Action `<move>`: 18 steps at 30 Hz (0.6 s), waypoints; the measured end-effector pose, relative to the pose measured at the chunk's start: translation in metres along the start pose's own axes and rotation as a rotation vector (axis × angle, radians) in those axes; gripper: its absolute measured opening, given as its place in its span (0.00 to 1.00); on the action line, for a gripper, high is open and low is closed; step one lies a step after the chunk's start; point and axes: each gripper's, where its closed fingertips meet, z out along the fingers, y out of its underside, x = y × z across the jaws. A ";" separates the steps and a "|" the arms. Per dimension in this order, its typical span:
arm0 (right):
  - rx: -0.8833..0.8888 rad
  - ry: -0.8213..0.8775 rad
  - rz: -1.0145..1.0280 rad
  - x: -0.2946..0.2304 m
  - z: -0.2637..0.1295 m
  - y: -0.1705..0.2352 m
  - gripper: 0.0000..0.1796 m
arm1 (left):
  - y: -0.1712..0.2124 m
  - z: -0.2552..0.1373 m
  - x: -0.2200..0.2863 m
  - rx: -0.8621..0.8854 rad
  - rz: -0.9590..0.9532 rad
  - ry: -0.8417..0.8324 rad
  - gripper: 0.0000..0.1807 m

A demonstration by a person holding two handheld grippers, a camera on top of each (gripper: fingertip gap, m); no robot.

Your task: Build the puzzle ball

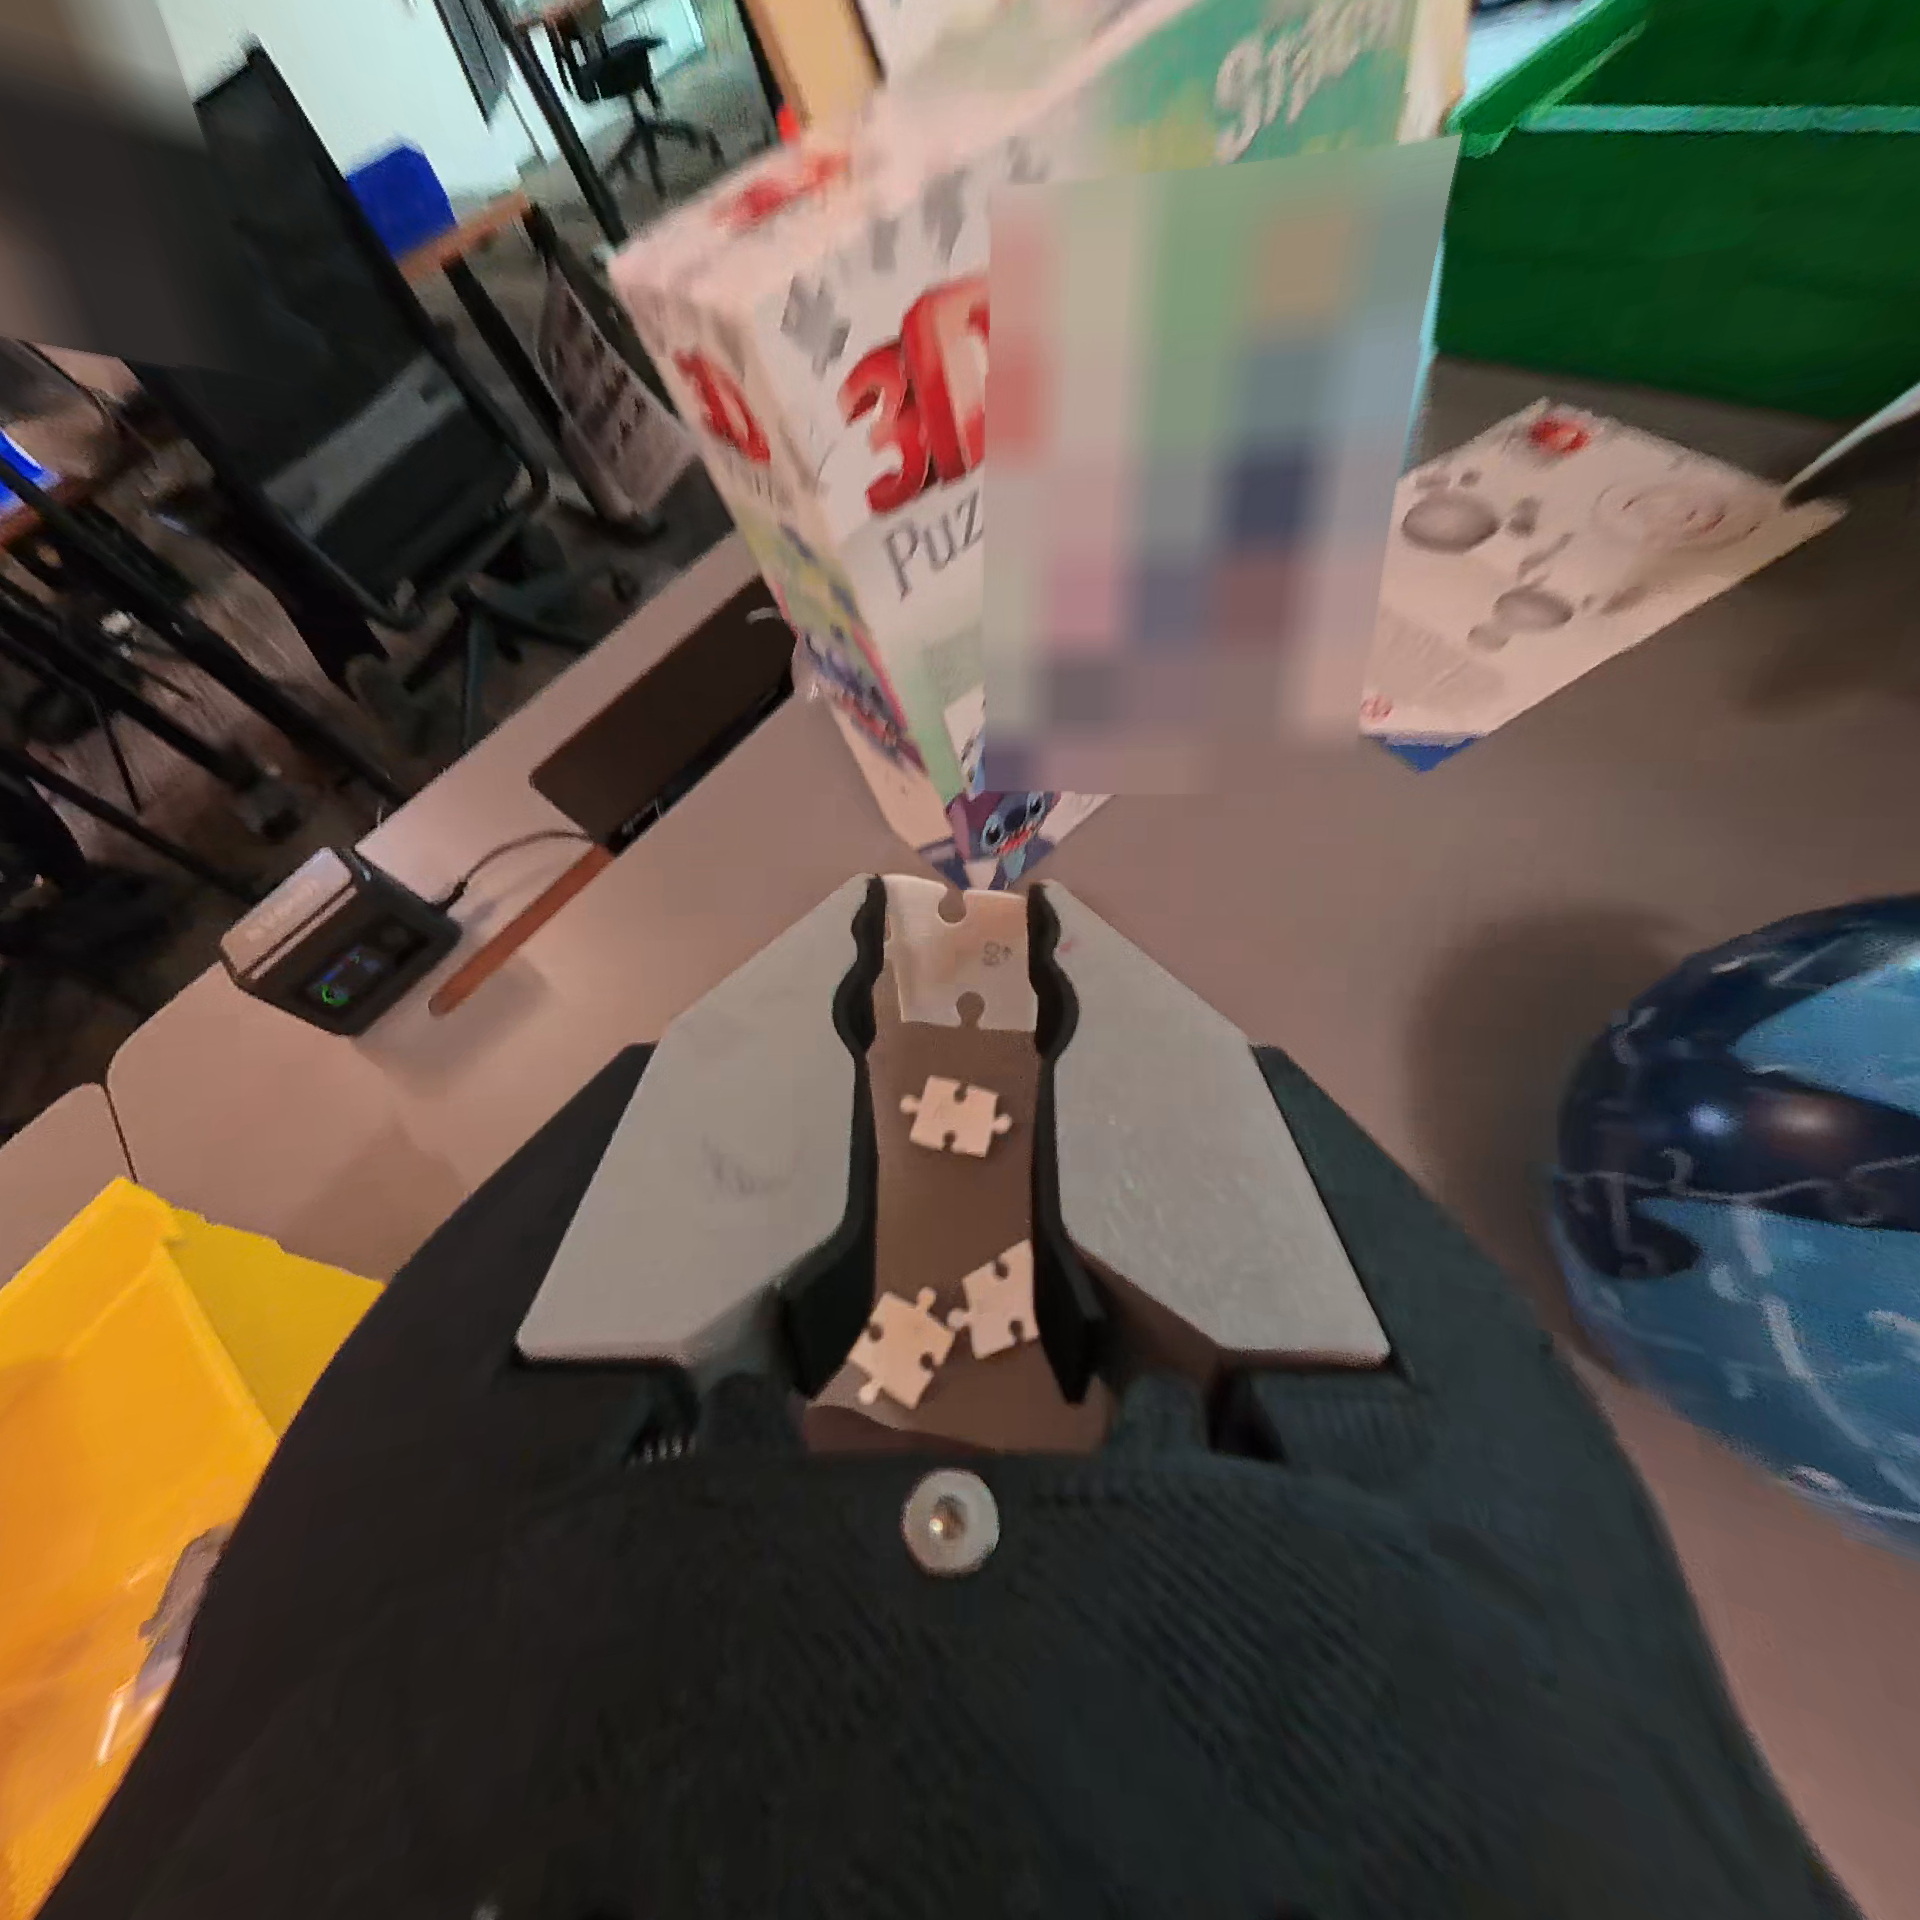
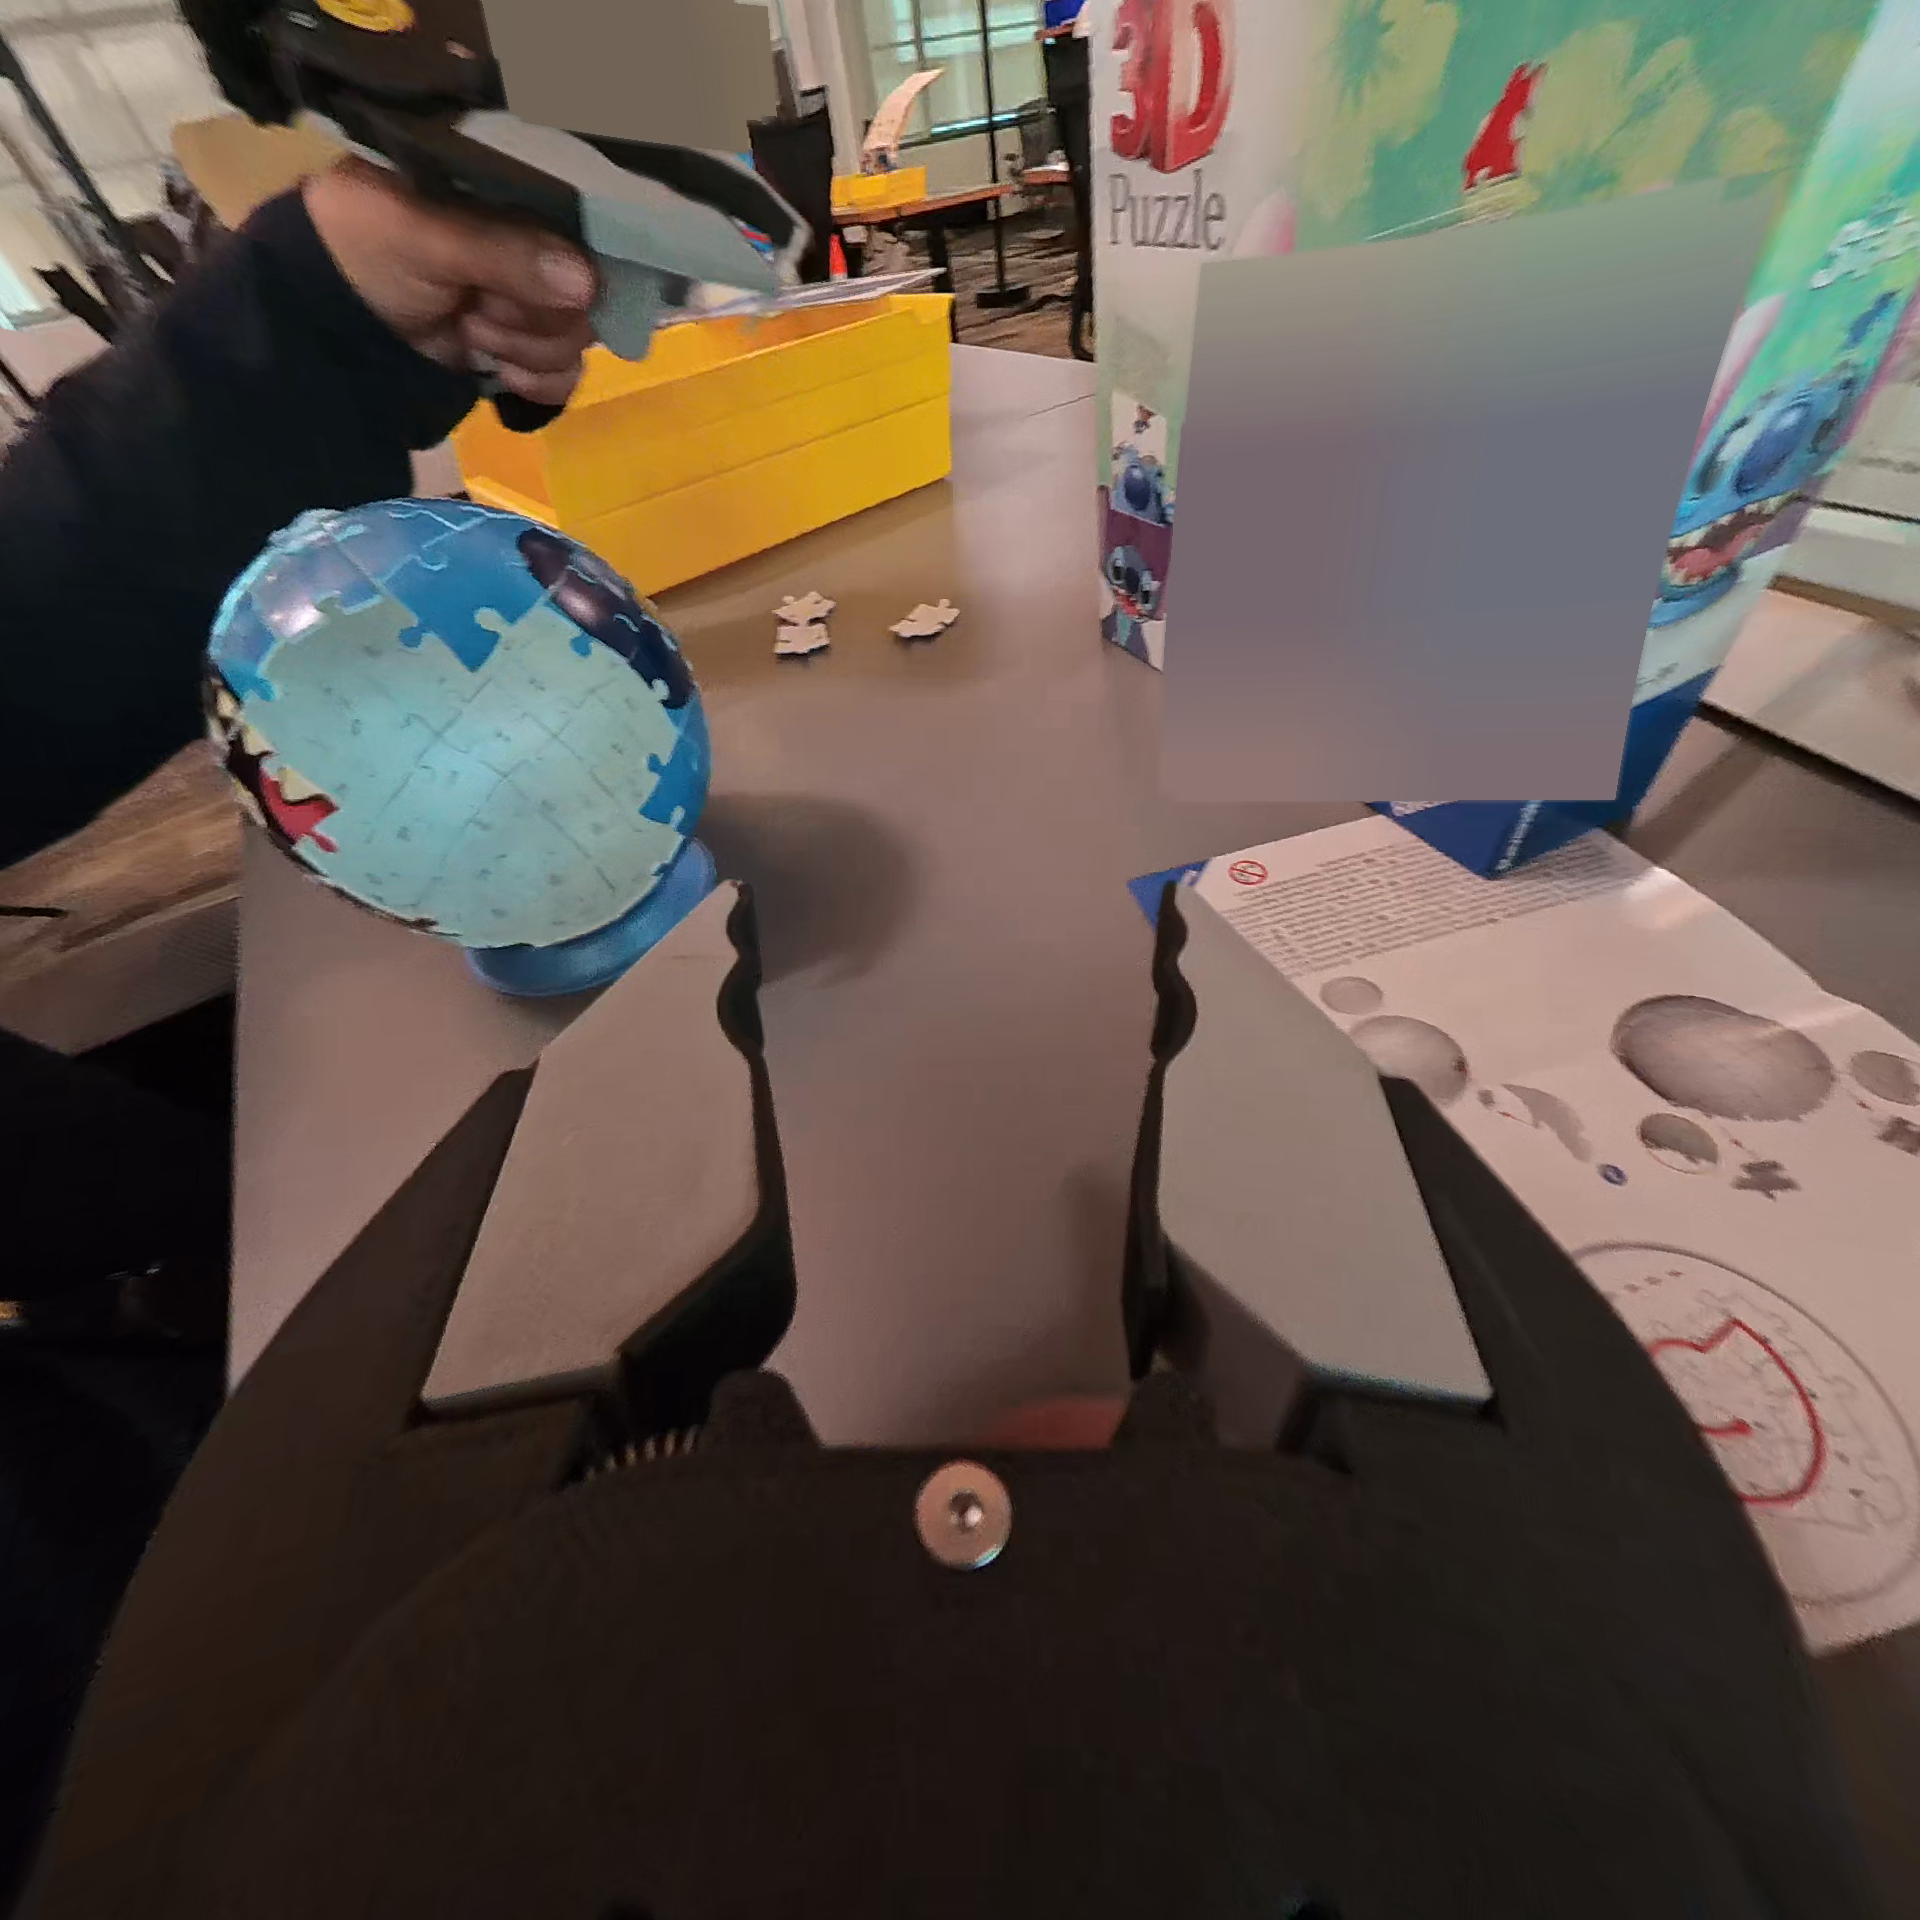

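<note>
Pc [image 1: 961, 961] betw. L fingers [image 1: 868, 966]

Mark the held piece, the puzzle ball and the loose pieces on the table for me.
held piece [image 1: 961, 961]: left wrist view, pale back face between the fingertips.
puzzle ball [image 2: 457, 717]: right wrist view, light blue front face.
loose pieces [image 2: 805, 621]: right wrist view, the left-hand pair.

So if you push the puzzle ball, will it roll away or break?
The puzzle ball sits tilted on a small blue stand, so a push would probably tip it off and it might then roll. It looks hollow with an open gap, so it is likely light. Being made of clicked-together pieces, it may come apart if squeezed.
</note>
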 end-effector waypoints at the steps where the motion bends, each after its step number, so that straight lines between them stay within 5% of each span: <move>1: -0.001 0.018 -0.007 0.002 -0.002 0.001 0.41 | -0.007 -0.005 0.006 0.042 -0.003 -0.008 0.14; 10: -0.037 0.145 -0.014 0.022 -0.007 0.008 0.40 | -0.042 -0.070 0.065 0.365 -0.037 -0.064 0.14; 18: -0.137 0.224 -0.124 0.027 -0.002 0.022 0.40 | -0.027 -0.097 0.109 0.406 -0.024 -0.084 0.14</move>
